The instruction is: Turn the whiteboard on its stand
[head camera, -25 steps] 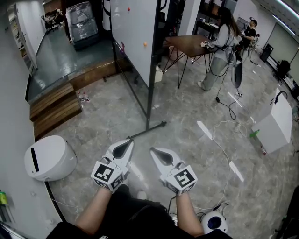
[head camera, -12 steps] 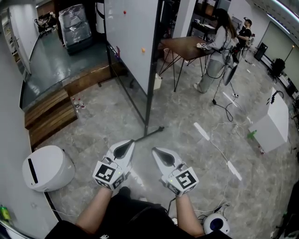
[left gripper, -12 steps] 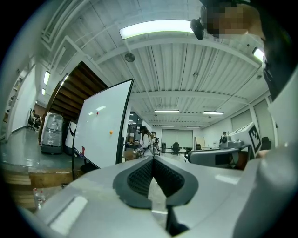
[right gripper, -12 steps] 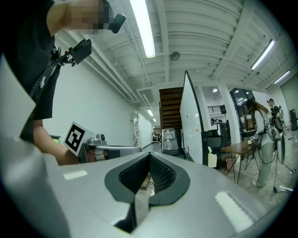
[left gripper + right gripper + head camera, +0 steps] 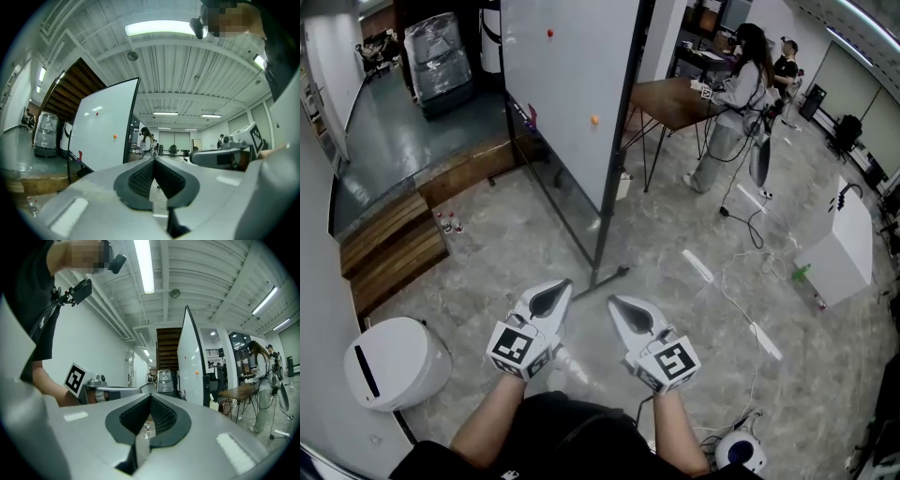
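Note:
A tall whiteboard (image 5: 567,84) stands on a black-framed stand (image 5: 616,159) ahead of me, its foot bar (image 5: 605,277) resting on the grey floor. Small red and orange magnets sit on its face. It also shows in the left gripper view as a white panel (image 5: 105,126), and edge-on in the right gripper view (image 5: 192,362). My left gripper (image 5: 558,291) and right gripper (image 5: 616,305) are held side by side low in front of me, short of the foot bar. Both are shut with nothing between the jaws.
A white round bin (image 5: 394,361) stands at my left. Wooden steps (image 5: 389,248) lie further left. A person (image 5: 727,103) stands by a brown table (image 5: 675,98) behind the board. A white box (image 5: 844,248), cables and white floor strips (image 5: 741,309) are at right.
The view has shifted forward: the whiteboard and its foot bar now sit closer and larger. Both grippers stay shut, side by side, in much the same place in the view.

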